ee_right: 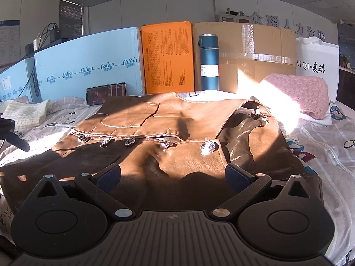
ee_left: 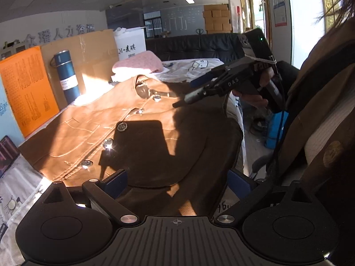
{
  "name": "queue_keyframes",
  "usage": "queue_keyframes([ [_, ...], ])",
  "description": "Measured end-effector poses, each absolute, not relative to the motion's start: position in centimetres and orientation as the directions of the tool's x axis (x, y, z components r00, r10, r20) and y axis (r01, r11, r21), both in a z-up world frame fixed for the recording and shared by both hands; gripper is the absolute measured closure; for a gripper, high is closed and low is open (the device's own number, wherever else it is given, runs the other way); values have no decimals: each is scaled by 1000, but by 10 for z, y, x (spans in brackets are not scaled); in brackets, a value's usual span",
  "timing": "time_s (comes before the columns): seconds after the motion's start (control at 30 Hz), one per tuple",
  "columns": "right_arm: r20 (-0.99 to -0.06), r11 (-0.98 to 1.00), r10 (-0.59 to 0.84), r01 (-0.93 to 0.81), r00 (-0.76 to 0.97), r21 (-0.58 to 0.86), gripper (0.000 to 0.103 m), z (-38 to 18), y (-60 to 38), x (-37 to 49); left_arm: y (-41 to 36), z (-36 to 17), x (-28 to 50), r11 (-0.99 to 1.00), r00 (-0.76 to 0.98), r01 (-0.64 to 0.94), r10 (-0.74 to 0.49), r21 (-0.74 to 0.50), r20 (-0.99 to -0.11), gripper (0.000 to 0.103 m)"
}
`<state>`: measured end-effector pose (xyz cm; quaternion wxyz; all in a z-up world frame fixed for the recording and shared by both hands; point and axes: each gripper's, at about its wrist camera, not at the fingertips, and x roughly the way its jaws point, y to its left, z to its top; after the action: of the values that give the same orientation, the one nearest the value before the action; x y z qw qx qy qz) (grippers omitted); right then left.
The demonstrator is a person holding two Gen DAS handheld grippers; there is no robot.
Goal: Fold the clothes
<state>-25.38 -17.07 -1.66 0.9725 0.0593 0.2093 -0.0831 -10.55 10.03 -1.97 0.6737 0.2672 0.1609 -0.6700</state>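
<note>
- Left wrist view: the brown leather vest (ee_left: 142, 137) lies spread flat on the bed (ee_left: 20, 190), buttoned up the front, its row of shiny buttons (ee_left: 121, 126) catching the sun. I'd say it was laid out this way so both sides can be turned in evenly.
- The left tongs (ee_left: 177, 184) hover over the vest's near edge, jaws wide apart with nothing between them; the hem passes under the gap, and I cannot tell whether the pads touch it.
- The right tongs (ee_left: 184, 97) hang above the far side of the vest, held in the person's hand (ee_left: 250, 97). From this angle the tips look close together, but I cannot be sure.
- Behind the vest sits a folded pink sweater (ee_left: 137, 64), likely set aside to keep the work area free, and a blue flask (ee_left: 65, 75) stands against a cardboard box (ee_left: 93, 51).
- Right wrist view: the vest (ee_right: 177, 133) is seen side-on, collar to the right, one pocket flap (ee_right: 131, 115) facing up. The right tongs (ee_right: 173, 177) are plainly spread, empty, poised just above the near side panel.
- The pink sweater (ee_right: 299, 93) rests on the bed (ee_right: 328, 155) to the right, near the collar but apart from it; the flask (ee_right: 208, 62) stands upright behind.
- Both tools seem lined up along one long edge, which suggests a first fold has yet to begin.
</note>
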Motion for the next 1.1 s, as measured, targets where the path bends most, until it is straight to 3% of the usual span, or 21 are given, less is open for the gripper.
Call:
queue_keyframes([
  [0.17, -391, 990, -51, 100, 919, 104, 2, -12, -156, -264, 91, -36, -116, -30, 168, 955, -764, 295, -623, 5],
  [0.23, -377, 993, 10, 35, 926, 113, 2, -9, -148, -265, 90, -35, -113, -13, 176, 956, -776, 294, -606, 5],
  [0.33, -354, 990, 103, -62, 930, 125, 0, -4, -137, -268, 90, -30, -102, 38, 193, 961, -799, 273, -570, 5],
  [0.47, -356, 978, 204, -207, 912, 30, 0, 3, -106, -264, 91, -23, -91, 75, 186, 972, -828, 224, -529, 5],
  [0.77, -508, 929, 262, -356, 820, -97, 5, -15, -73, -226, 96, -16, -71, 116, 156, 987, -870, 113, -467, 4],
  [0.8, -524, 931, 248, -349, 815, -102, 8, -19, -74, -222, 97, -17, -69, 115, 150, 988, -872, 104, -466, 4],
  [0.87, -545, 935, 233, -340, 805, -104, 30, -25, -77, -217, 98, -19, -67, 105, 133, 991, -873, 85, -469, 4],
  [0.9, -548, 934, 245, -346, 800, -87, 34, -26, -80, -216, 99, -20, -67, 98, 124, 992, -873, 79, -471, 5],
  [0.97, -543, 933, 271, -355, 795, -54, 53, -26, -85, -214, 102, -23, -64, 75, 93, 996, -875, 57, -475, 5],
  [1.1, -524, 937, 298, -350, 798, 0, 69, -23, -95, -210, 106, -27, -64, 23, 30, 1000, -877, 21, -479, 5],
])
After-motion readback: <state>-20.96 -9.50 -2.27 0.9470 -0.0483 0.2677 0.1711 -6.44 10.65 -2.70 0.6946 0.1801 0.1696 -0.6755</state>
